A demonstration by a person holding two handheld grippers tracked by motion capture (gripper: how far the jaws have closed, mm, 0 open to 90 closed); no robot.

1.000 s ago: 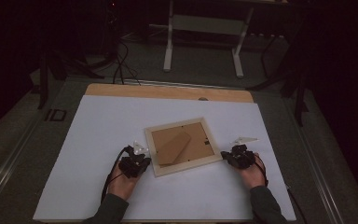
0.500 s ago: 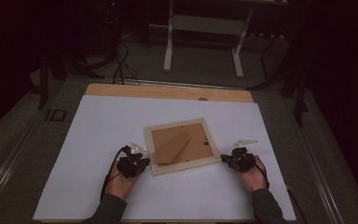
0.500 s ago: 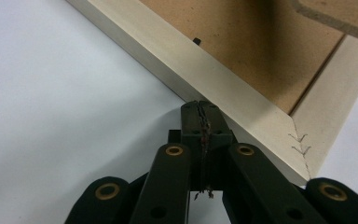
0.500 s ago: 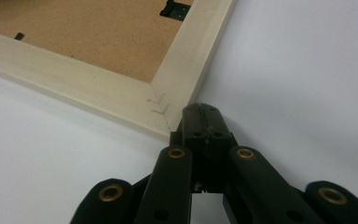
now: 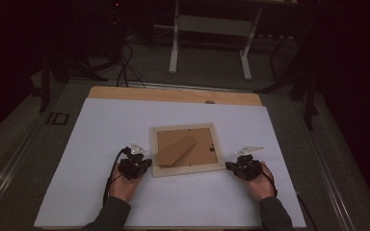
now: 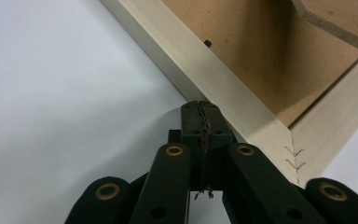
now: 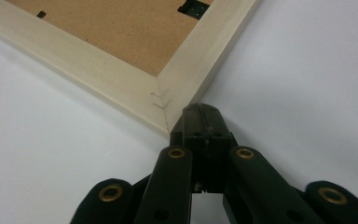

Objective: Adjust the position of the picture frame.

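A pale wooden picture frame (image 5: 188,150) lies face down on the white table top (image 5: 101,130), its brown backing board and fold-out stand (image 5: 176,150) facing up. My left gripper (image 5: 146,165) sits at the frame's near left corner, jaws shut, tips at the frame's edge (image 6: 223,93). My right gripper (image 5: 230,167) is at the near right corner, jaws shut, tips beside the mitred corner (image 7: 161,100). In the left gripper view the left gripper (image 6: 200,105) holds nothing. The right gripper (image 7: 200,108) is shut with nothing between its jaws in the right gripper view.
A bare wooden strip (image 5: 173,94) runs along the table's far edge. Beyond it stand a white desk frame (image 5: 212,29) and loose cables (image 5: 125,67) on a dark floor. A small black clip (image 7: 193,7) sits on the frame's backing.
Both grippers have shifted slightly outward along the frame's near edge toward its corners. The frame itself looks unmoved.
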